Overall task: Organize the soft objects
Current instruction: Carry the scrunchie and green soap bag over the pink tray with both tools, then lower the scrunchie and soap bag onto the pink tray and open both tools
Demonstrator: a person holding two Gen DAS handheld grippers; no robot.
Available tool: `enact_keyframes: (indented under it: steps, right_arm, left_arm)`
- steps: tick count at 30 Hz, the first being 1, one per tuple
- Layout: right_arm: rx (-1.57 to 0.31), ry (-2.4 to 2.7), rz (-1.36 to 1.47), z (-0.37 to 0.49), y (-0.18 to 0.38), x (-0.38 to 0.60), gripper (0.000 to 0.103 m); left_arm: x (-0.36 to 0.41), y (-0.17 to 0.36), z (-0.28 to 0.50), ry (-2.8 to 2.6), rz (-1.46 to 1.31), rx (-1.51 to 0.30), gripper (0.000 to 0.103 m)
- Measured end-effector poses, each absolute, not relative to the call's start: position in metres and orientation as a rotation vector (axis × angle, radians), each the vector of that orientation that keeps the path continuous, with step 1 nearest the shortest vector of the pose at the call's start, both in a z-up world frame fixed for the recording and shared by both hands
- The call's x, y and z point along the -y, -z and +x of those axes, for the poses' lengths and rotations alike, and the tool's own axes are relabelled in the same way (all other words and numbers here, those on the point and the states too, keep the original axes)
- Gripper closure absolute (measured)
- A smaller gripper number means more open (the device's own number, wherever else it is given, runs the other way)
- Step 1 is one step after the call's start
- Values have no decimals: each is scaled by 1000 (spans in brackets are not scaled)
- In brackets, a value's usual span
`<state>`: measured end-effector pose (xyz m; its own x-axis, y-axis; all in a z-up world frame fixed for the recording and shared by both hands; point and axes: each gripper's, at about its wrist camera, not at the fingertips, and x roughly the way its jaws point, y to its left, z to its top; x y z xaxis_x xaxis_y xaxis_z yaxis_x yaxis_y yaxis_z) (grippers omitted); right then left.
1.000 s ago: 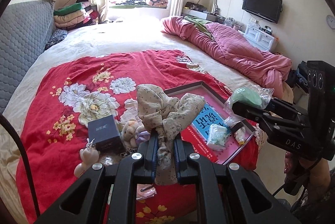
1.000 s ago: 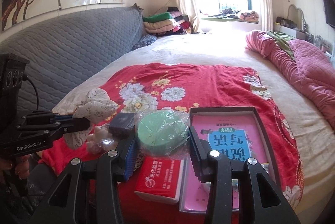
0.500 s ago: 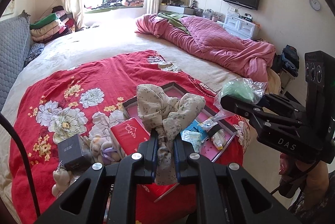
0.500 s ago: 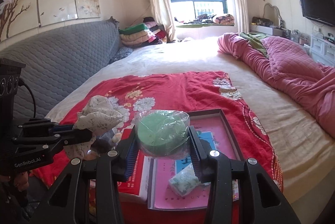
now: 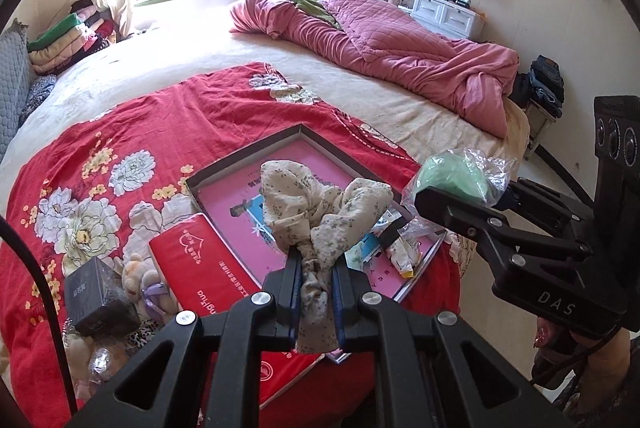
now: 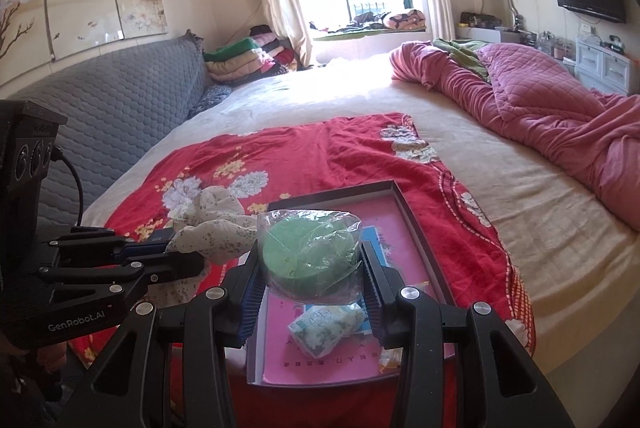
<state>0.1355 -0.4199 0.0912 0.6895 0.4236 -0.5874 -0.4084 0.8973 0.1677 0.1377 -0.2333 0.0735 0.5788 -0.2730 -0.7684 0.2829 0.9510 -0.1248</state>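
Note:
A crumpled floral cloth (image 5: 320, 212) hangs above the box, with my left gripper (image 5: 316, 280) shut on its lower end. The same cloth (image 6: 212, 228) shows at the left of the right wrist view, in the left gripper (image 6: 160, 256). My right gripper (image 6: 310, 264) is shut on a green round pad in a clear plastic bag (image 6: 310, 252); that bagged pad (image 5: 456, 176) is also seen at the right of the left wrist view. Both are held over a shallow dark-rimmed box (image 6: 412, 220) with a pink printed bottom, lying on the red floral blanket (image 5: 120, 132).
In the box lie a small tissue packet (image 6: 326, 324) and little wrapped packets (image 5: 404, 252). A red packet (image 5: 204, 268), a dark small box (image 5: 100, 300) and plush toys (image 5: 136, 276) sit left of the box. A pink quilt (image 5: 400, 56) lies across the bed's far right.
Both grippers have moved right across the blanket with their loads and now hang over the box. The dark small box and toys have slid to the left of the view.

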Motion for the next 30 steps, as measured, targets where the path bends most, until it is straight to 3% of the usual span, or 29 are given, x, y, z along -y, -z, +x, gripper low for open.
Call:
enact_keyframes:
  steps: [30]
  right_arm:
    - [-1012,-490,-46,163,18,418,57]
  left_arm:
    - [278,16,189,365,111,-1260,88]
